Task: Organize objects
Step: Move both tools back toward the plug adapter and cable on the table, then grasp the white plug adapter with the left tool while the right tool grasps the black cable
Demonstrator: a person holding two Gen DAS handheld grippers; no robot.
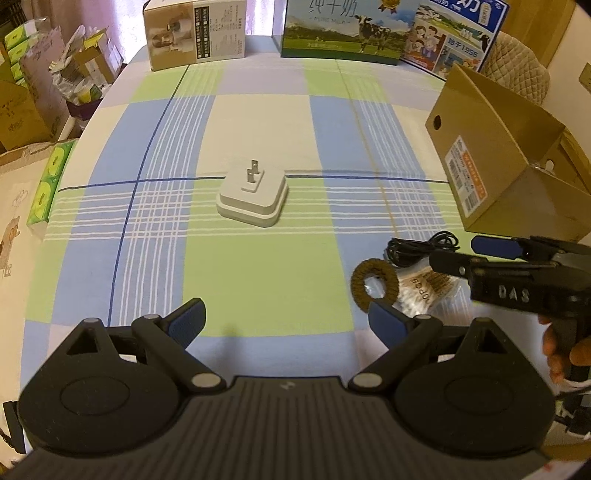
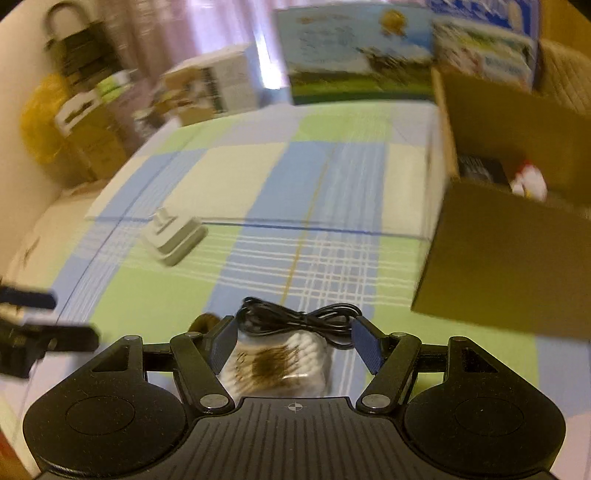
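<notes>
The left hand-held gripper [image 1: 286,319] is seen with its blue-padded fingers spread wide and nothing between them, held above the checked cloth of the worktop [image 1: 258,280]. The right hand-held gripper [image 2: 293,345] is likewise spread wide, positioned over a clear packet of cotton swabs [image 2: 273,363], which lies between its fingers without a visible grip. A coiled black cable [image 2: 295,319] is noted just beyond the packet, touching it. A brown ring-shaped hair tie [image 1: 373,282] is observed just beside the packet. A white plug adapter [image 1: 253,195], prongs up, is found near the middle of the worktop, well apart from the rest. An open cardboard box [image 1: 517,166] stands at the right edge, holding items that cannot be identified. Milk cartons [image 1: 347,29] are ranged along the far edge.
</notes>
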